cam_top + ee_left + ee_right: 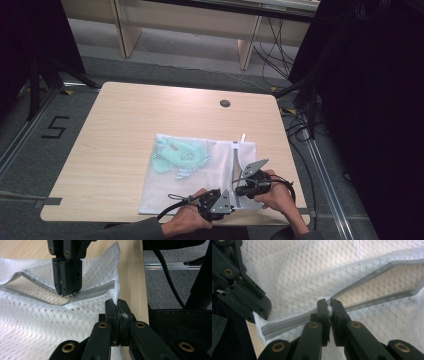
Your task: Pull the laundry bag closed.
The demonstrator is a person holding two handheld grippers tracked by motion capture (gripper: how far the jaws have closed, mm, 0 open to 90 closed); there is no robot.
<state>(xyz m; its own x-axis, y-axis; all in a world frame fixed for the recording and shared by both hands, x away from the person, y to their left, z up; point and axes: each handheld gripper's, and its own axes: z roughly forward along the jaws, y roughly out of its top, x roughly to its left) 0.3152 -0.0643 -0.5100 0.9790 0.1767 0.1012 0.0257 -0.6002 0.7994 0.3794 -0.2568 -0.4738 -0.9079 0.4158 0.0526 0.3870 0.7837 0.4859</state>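
Right hand-held gripper [329, 308] pinches the mesh bag's [307, 272] zipper pull [329, 310].

One white mesh laundry bag [200, 175] holding one pale-green garment [177, 155] on one wooden table [125, 130]; two grippers, left [227, 200] and right [242, 187].

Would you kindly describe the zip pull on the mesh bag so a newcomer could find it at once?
Start at the white mesh laundry bag on the wooden table, then follow the grey zip along its right side toward the person. The zip pull is the small white piece where the open zip closes, pinched in the right gripper.
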